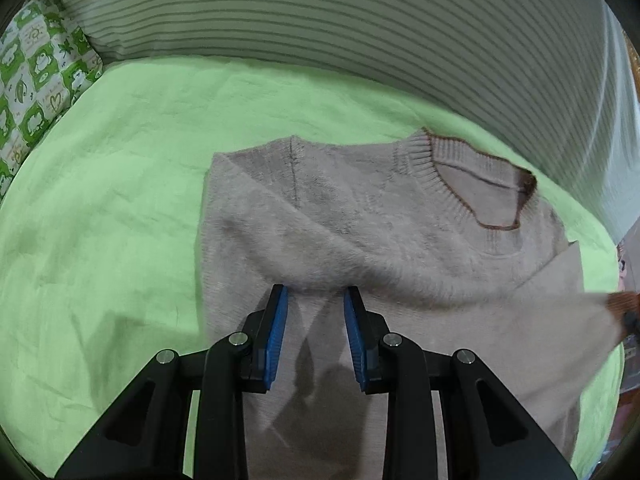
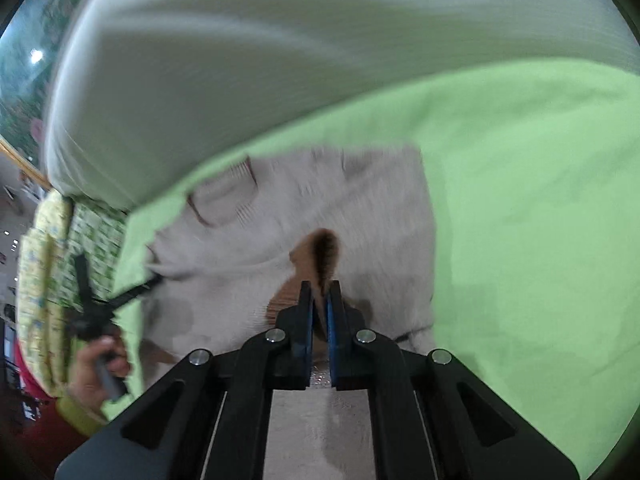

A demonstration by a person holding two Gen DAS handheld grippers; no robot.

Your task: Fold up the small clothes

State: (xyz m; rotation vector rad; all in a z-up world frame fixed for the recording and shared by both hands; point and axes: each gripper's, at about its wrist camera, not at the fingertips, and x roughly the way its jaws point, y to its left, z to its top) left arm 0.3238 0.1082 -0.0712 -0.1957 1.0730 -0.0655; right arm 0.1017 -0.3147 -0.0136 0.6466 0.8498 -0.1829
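A beige fuzzy knit sweater lies on a light green sheet, its ribbed neck with brown trim at the far right. One sleeve is folded across the body. My left gripper is open and empty, its blue pads just above the folded sleeve. My right gripper is shut on the brown sleeve cuff and holds it over the sweater. The cuff also shows in the left wrist view at the right edge. The right wrist view is blurred by motion.
A grey striped pillow lies beyond the sweater. A green patterned cloth is at the far left. In the right wrist view the person's hand holds the other gripper at the sheet's left edge.
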